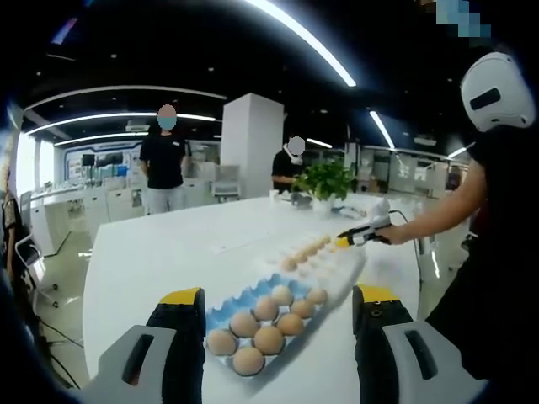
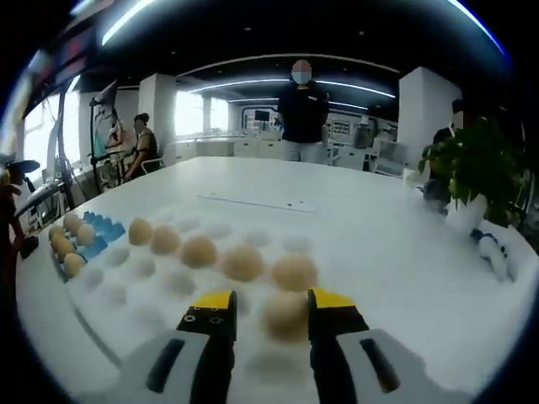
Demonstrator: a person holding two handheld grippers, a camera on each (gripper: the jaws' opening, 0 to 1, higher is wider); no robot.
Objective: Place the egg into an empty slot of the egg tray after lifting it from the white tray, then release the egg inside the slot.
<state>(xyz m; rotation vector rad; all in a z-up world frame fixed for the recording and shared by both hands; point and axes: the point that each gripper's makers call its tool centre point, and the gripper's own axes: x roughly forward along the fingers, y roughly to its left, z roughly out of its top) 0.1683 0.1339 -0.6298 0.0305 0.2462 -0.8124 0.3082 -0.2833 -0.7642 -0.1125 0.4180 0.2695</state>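
Yellow-tipped jaws of our right tool (image 2: 269,313) rise from the bottom of the right gripper view, w/ an egg (image 2: 285,315) sitting between them; jaws look close against its sides, so we read it as gripped, though blur stops us being sure of contact. That egg sits over the near edge of the white tray (image 2: 168,282), at lower centre. Beyond it a row of five eggs (image 2: 223,252) runs across the tray from centre toward the left. At far left we see the blue egg tray (image 2: 99,231) w/ more eggs, touching the white one. Both rest on the white surface (image 2: 362,227). A potted plant (image 2: 476,172) stands at right; a person in black (image 2: 303,105) stands beyond the surface at top centre.

In the left gripper view our left tool (image 1: 280,305) is at the bottom, jaws spread wide, nothing between them. Blue egg tray (image 1: 232,307) lies at lower centre holding about eight eggs, white tray (image 1: 337,265) adjoining it up-right. Right tool (image 1: 354,238) shows at centre right over the white tray's far end, held by an arm coming in from the right.
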